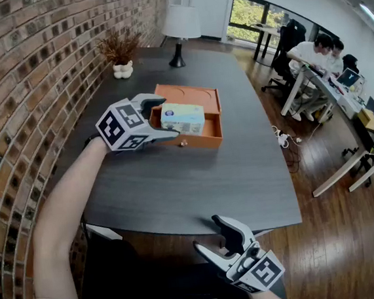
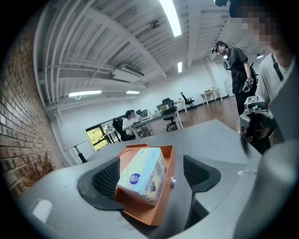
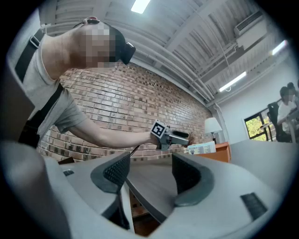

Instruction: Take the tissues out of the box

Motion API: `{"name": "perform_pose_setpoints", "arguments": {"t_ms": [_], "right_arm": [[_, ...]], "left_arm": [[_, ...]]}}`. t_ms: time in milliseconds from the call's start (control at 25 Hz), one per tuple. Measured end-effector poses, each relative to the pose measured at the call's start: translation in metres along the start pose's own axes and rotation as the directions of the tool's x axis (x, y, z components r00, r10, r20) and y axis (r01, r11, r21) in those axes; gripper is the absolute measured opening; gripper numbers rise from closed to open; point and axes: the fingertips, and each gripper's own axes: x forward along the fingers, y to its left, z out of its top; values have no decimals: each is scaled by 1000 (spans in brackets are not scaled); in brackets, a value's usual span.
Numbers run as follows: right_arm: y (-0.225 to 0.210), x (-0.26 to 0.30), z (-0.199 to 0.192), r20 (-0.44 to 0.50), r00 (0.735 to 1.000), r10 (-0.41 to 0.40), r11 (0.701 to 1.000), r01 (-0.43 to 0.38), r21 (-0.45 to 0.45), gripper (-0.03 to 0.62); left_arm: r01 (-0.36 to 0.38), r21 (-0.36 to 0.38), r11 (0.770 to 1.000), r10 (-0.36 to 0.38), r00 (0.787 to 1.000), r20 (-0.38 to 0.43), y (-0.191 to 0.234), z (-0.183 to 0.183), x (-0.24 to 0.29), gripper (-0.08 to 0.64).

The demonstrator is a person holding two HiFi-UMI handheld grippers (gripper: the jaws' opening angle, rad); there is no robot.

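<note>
An open orange box (image 1: 213, 136) lies on the dark grey table (image 1: 177, 186). A pale blue and yellow tissue pack (image 1: 183, 118) sits tilted in the box's left part. My left gripper (image 1: 166, 119) reaches in from the left, its jaws straddling the pack's near end. In the left gripper view the left pad (image 2: 106, 179) lies against the tissue pack (image 2: 142, 175). A gap shows between the pack and the right pad (image 2: 196, 172). My right gripper (image 1: 217, 240) hangs open and empty below the table's near edge, far from the box.
A white lamp (image 1: 178, 28) and a dried plant in a white vase (image 1: 120, 56) stand at the table's far end. A brick wall (image 1: 17, 96) runs along the left. People sit at desks (image 1: 316, 51) far right. A small object (image 1: 182, 143) lies by the box front.
</note>
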Motion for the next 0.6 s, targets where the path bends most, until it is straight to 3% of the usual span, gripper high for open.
{"name": "perform_pose_setpoints", "arguments": {"t_ms": [200, 320, 600], "right_arm": [[-1, -3, 2, 1, 1000, -2, 1000, 2, 17, 298], [0, -2, 3, 10, 1000, 1, 1000, -1, 17, 298], [-1, -3, 3, 15, 1000, 4, 1000, -4, 24, 298]], "left_arm": [[83, 4, 997, -82, 990, -117, 19, -13, 41, 456], [145, 28, 989, -136, 968, -209, 20, -25, 62, 509], [207, -2, 978, -196, 926, -323, 26, -54, 89, 509]]}}
